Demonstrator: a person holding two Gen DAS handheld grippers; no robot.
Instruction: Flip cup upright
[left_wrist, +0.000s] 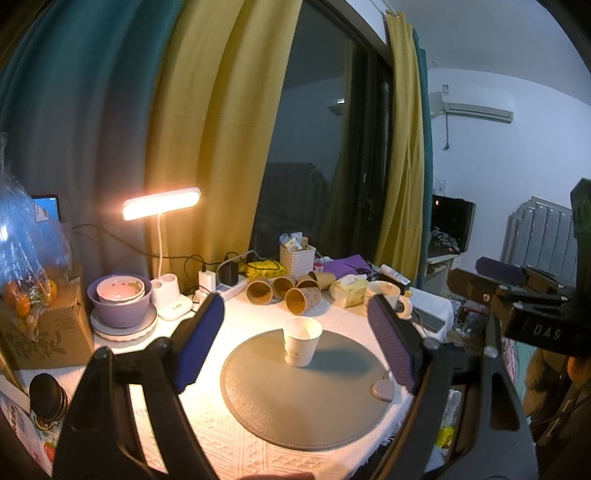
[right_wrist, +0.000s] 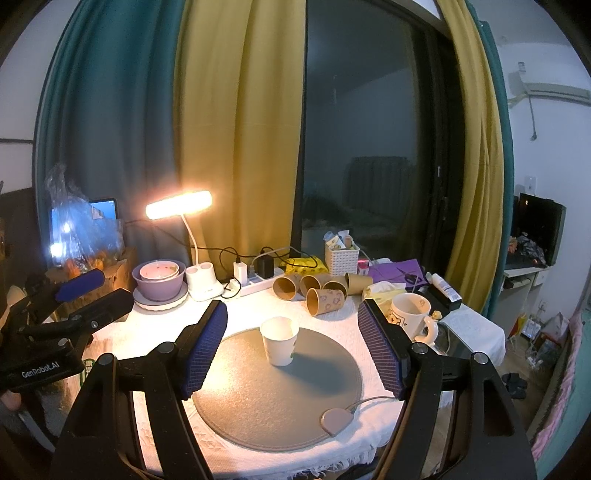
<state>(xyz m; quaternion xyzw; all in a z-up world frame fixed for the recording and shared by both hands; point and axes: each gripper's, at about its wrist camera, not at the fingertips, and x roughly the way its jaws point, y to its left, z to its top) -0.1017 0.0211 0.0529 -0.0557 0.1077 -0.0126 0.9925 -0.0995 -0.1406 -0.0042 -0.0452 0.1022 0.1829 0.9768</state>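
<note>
a lit desk lamp (left_wrist: 161, 202) glows at the middle left of the left wrist view, its white base beside a purple bowl (left_wrist: 120, 300) stacked on a plate, with a cardboard box (left_wrist: 44, 332) and a plastic bag of oranges (left_wrist: 27, 299) further left. along the back edge of the white tablecloth (left_wrist: 221, 435) run a power strip (left_wrist: 225, 290) with chargers and dark cables, a white basket (left_wrist: 297, 259), and a cluster of brown paper cups (left_wrist: 284, 290) lying on their sides. a yellow tissue pack (left_wrist: 349, 291) and a white mug (left_wrist: 388, 295) sit toward the right of centre, the mug partly hidden behind the near finger. yellow and teal curtains frame a dark window above. nothing lies between the fingers and the round grey mat (left_wrist: 306, 406) except a small pinkish puck (left_wrist: 382, 389) with a thin cord at the mat's lower right edge. the white paper cup (left_wrist: 301, 345) stands upright, mouth up, on the far half of the mat, casting a shadow to the right. the left gripper (left_wrist: 295, 332) is spread wide and empty, and the cup appears between its blue pads, apart from both. in the right wrist view the right gripper (right_wrist: 291, 343) is likewise spread wide and empty, the cup (right_wrist: 279, 345) showing between its fingers, closer to the left one in the frame and touching neither. each gripper also shows at the other view's edge.
</note>
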